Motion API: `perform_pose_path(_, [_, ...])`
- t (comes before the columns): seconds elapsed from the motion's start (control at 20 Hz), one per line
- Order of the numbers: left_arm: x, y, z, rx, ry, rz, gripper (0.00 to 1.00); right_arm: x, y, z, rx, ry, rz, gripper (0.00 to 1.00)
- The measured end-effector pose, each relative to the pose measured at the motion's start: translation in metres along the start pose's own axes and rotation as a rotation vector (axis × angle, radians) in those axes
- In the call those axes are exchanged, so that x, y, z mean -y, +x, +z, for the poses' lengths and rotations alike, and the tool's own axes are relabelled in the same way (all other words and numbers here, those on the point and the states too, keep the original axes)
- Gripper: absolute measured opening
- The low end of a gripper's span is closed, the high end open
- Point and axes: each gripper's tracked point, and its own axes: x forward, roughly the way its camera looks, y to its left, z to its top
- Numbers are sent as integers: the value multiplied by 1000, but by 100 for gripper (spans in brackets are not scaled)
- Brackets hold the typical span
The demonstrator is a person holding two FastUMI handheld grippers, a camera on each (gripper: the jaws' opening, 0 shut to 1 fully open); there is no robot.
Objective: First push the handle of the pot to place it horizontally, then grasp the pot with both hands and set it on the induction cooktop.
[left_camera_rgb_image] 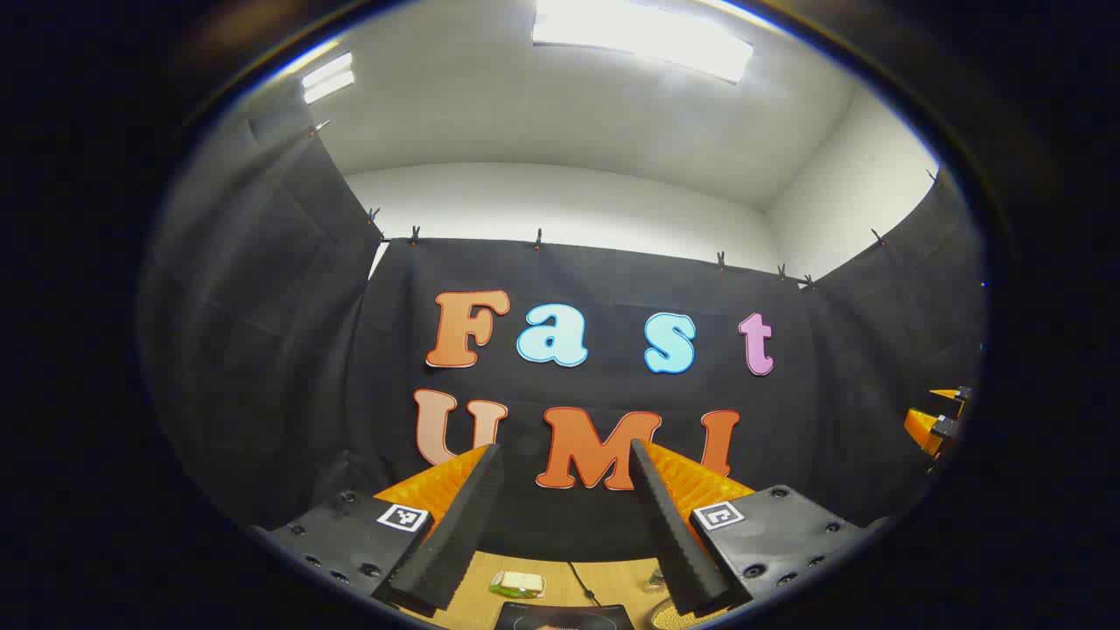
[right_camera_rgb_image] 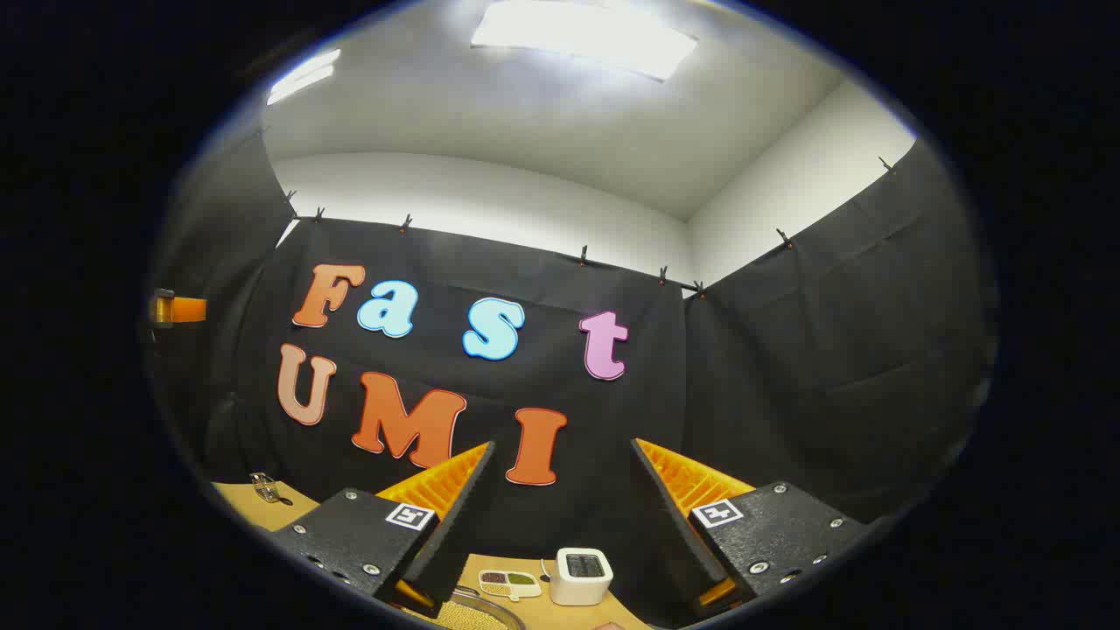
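Note:
My left gripper (left_camera_rgb_image: 564,448) is open, with nothing between its fingers, and points up at the back wall. Under it, at the bottom edge of the left gripper view, lies the black induction cooktop (left_camera_rgb_image: 564,617) on a wooden table (left_camera_rgb_image: 477,586). My right gripper (right_camera_rgb_image: 562,446) is open too and holds nothing. A round rimmed thing (right_camera_rgb_image: 477,614) with a grainy yellow inside peeks in below its left finger; I cannot tell whether it is the pot. Each gripper appears at the edge of the other's view: the right gripper (left_camera_rgb_image: 938,422) far right, the left gripper (right_camera_rgb_image: 179,309) far left.
A small green and white item (left_camera_rgb_image: 518,584) and a black cable (left_camera_rgb_image: 582,586) lie behind the cooktop. A white boxy appliance (right_camera_rgb_image: 584,575) and a small divided dish (right_camera_rgb_image: 507,583) stand on the table. A small clear object (right_camera_rgb_image: 262,487) sits at the table's left.

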Motion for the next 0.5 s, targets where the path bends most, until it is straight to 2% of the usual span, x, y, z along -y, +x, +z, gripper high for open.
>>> perform_pose_path(0.5, [-14,-2,4,41,3,-1,94,-17,0,2,-1,31,59,93])
